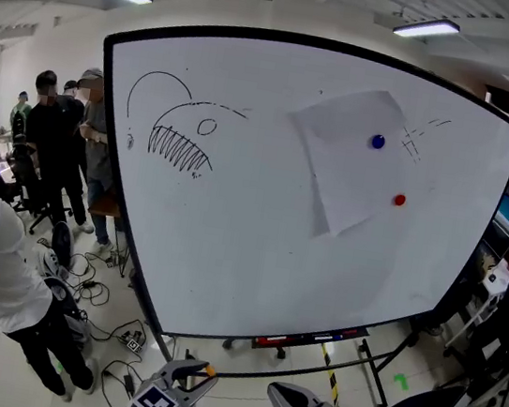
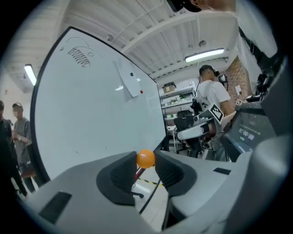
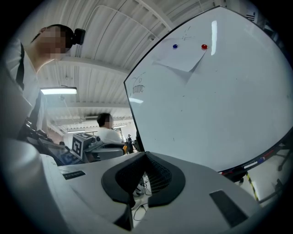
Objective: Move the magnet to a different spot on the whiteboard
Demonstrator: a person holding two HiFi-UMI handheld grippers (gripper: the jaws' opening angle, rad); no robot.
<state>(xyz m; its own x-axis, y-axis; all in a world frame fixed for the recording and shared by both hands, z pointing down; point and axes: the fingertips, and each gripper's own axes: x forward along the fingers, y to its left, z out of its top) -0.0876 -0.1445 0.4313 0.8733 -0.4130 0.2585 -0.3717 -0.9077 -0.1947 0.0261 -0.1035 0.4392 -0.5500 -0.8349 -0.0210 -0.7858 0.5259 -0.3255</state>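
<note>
Two grippers | left gripper [image 2: 145, 161] clamps orange magnet [image 2: 146, 158] | right gripper [image 3: 145, 155] closed (jaws touching) | whiteboard [image 1: 258, 246] ahead

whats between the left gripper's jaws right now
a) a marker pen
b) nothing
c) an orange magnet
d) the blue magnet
c: in the left gripper view, the left gripper has its jaws pressed on a round orange magnet, while the blue magnet and the red magnet sit on the whiteboard.
</note>
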